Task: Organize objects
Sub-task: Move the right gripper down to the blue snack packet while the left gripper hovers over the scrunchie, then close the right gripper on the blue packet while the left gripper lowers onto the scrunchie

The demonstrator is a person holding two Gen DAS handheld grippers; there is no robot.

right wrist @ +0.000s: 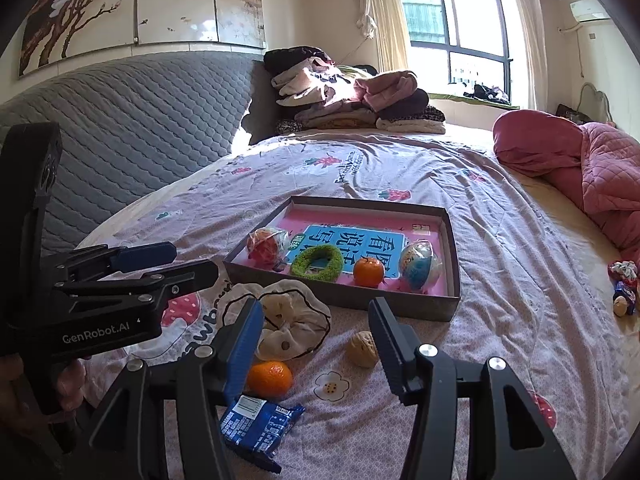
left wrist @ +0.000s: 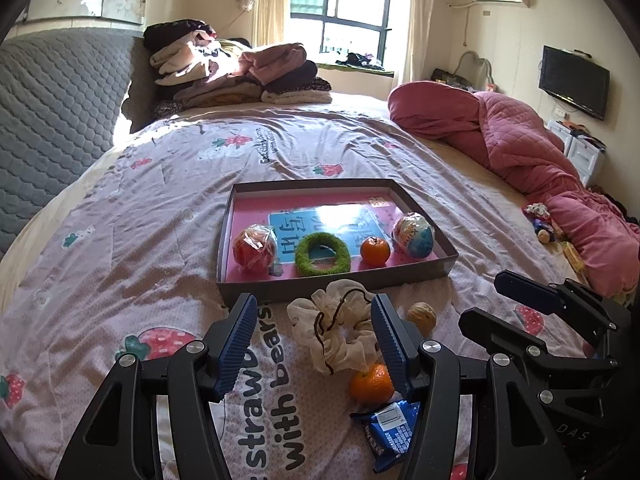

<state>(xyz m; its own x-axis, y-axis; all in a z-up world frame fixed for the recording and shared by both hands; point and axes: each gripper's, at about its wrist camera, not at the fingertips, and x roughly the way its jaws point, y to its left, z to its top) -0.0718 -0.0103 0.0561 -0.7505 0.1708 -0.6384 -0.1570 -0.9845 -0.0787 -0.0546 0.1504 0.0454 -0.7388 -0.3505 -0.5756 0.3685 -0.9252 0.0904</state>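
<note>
I am working through the sorting, and I judge it about half done: the shallow cardboard box (left wrist: 448, 258) already holds a red wrapped ball (left wrist: 255, 249), a green fuzzy ring (left wrist: 322, 253), a tangerine (left wrist: 375, 251) and a blue-and-white wrapped egg (left wrist: 414, 235), while a cream scrunchie (left wrist: 336, 330), a walnut (right wrist: 362, 349), a second tangerine (right wrist: 269, 378) and a blue snack packet (right wrist: 258, 426) are lying loose on the near side of it. I am holding the left gripper (left wrist: 314, 344) with its jaws spread wide and empty, the scrunchie sitting between them; the right gripper (right wrist: 316, 350) is likewise wide open and holding nothing, with the walnut just inside its right finger. The next move, I think, calls for lowering over one loose item and closing gently, since the bedding gives underneath. I am working on a strawberry-print bedspread (left wrist: 120, 240), with a pink quilt (left wrist: 520, 140) bunched far right, folded clothes (right wrist: 352, 96) piled at the far side, a grey padded headboard (right wrist: 120, 128) on the left and a window (right wrist: 460, 28) beyond.
</note>
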